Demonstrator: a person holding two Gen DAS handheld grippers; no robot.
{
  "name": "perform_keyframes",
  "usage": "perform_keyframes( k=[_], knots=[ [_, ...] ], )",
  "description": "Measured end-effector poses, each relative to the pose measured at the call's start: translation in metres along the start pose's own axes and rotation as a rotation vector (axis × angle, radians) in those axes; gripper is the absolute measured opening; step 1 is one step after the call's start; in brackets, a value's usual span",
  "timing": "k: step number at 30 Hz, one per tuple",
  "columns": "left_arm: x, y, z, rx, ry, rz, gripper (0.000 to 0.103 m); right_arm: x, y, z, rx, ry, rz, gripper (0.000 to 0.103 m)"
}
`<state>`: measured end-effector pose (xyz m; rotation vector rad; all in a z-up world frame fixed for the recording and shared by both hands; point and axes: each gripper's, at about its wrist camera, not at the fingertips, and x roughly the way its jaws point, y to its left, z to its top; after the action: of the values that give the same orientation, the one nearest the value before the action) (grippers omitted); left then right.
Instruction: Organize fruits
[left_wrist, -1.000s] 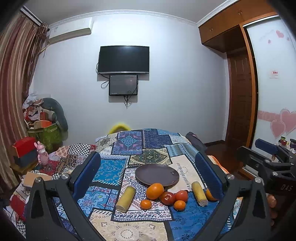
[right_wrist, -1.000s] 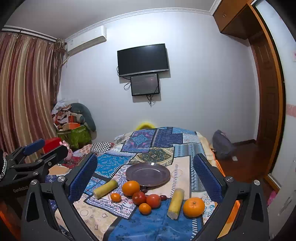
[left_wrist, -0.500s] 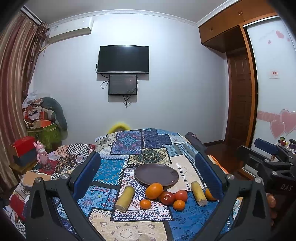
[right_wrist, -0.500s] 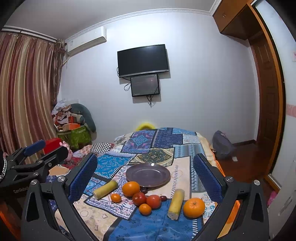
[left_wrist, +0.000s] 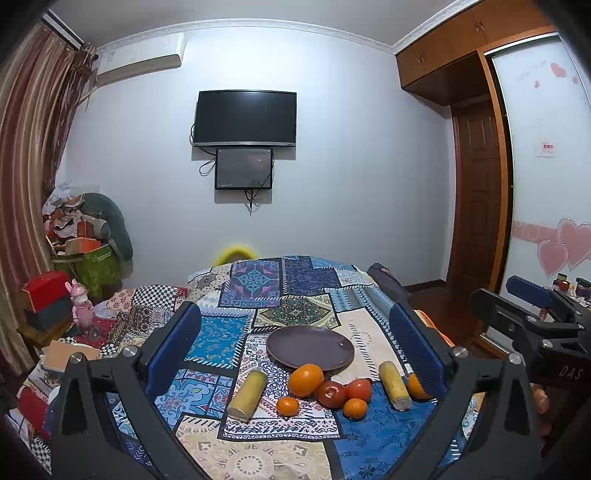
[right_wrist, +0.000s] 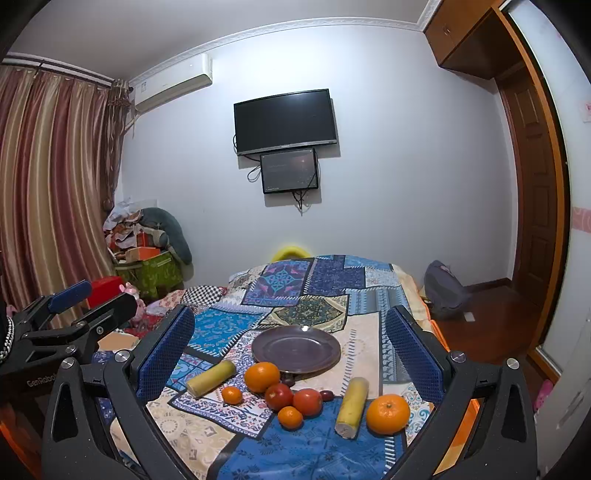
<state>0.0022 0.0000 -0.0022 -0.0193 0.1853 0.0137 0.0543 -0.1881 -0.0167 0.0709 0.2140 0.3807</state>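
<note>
So both claws are just hanging above the bed with nothing in them. The left gripper (left_wrist: 295, 350) has its blue pads spread wide apart, fully released, and the right gripper (right_wrist: 291, 350) is the same deal, wide and holding nothing.

All the fruit sits on the patchwork bedspread (right_wrist: 295, 280) in the lower middle of both frames. The dark purple plate (right_wrist: 295, 349) is bare, lying just behind the pile. Touching its near rim is a big orange (right_wrist: 261, 376), then two red tomatoes (right_wrist: 293, 398) side by side in front of it, with a small tangerine (right_wrist: 290, 417) right at their near edge and another small tangerine (right_wrist: 232, 394) off to the left. One yellow corn piece (right_wrist: 210, 377) lies lower left of the plate, another corn piece (right_wrist: 351, 406) lower right, and a second big orange (right_wrist: 388, 412) sits just beside that one, furthest right.
</note>
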Motion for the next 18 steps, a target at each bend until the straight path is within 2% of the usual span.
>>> perform_keyframes(
  k=[18],
  knots=[
    [-0.0014,0.0004,0.0024,-0.008,-0.005,-0.009,0.103,-0.0025,0.0024,0.0013,-0.010,-0.006,0.004,0.103]
  ],
)
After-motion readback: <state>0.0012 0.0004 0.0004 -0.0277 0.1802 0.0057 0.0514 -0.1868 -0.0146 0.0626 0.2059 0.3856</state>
